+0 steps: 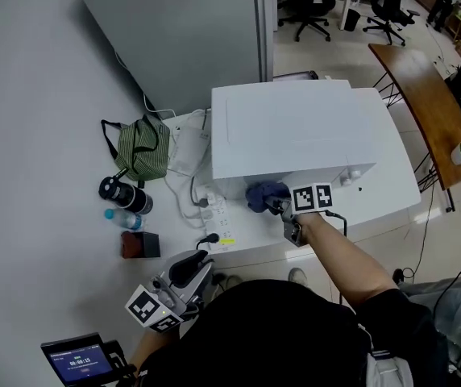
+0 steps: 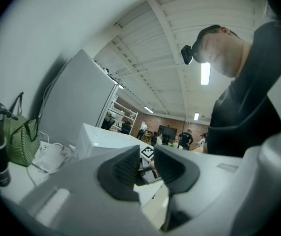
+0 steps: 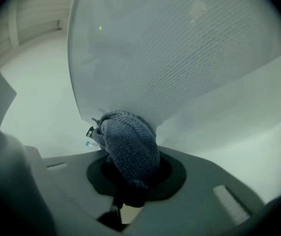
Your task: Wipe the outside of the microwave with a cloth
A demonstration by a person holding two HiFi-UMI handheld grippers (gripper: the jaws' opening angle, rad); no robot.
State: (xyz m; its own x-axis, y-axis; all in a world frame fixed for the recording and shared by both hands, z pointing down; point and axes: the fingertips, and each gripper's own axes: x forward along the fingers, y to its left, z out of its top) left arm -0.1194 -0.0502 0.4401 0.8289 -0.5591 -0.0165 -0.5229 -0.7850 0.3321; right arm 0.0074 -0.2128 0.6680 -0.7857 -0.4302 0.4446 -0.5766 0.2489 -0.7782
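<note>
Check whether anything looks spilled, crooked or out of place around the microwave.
Nothing stands out. The microwave sits square on the table, no spill shows, and the right gripper holds the cloth at its near side.

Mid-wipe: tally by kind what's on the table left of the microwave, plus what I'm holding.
Bottles: 2, black bottle, clear bottle
Bag: 1, green striped
Box: 1, dark red
Power strip: 1
White cable bundle: 1
Cloth: 1, in right gripper
Total: 7
</note>
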